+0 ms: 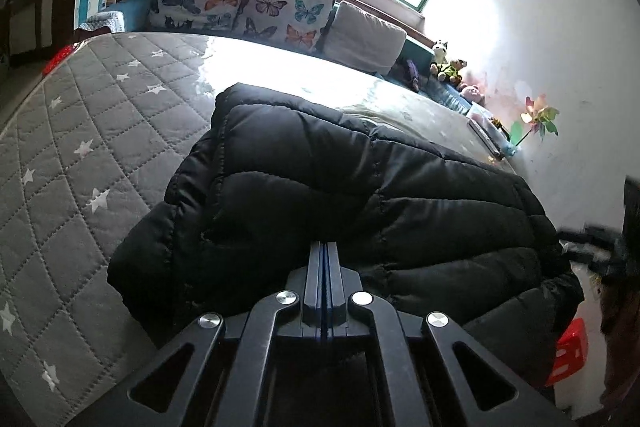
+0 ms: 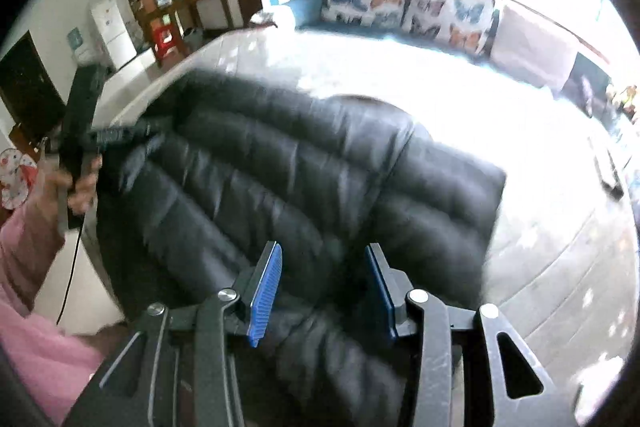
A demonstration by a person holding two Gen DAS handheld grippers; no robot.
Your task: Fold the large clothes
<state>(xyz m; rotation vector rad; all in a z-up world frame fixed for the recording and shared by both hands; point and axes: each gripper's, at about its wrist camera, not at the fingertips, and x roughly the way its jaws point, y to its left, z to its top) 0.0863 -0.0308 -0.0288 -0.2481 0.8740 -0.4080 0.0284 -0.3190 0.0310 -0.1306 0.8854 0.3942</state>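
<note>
On the quilted star-print bed [image 1: 80, 131], black puffer jacket [image 1: 340, 195] bundled near the front edge, left gripper [image 1: 325, 247] jaws shut empty, right gripper [image 2: 324, 267] jaws part open, clasping nothing; likely to spring unfolded, being puffy and slippery; butterfly pillows [image 1: 248, 3] well clear.
</note>
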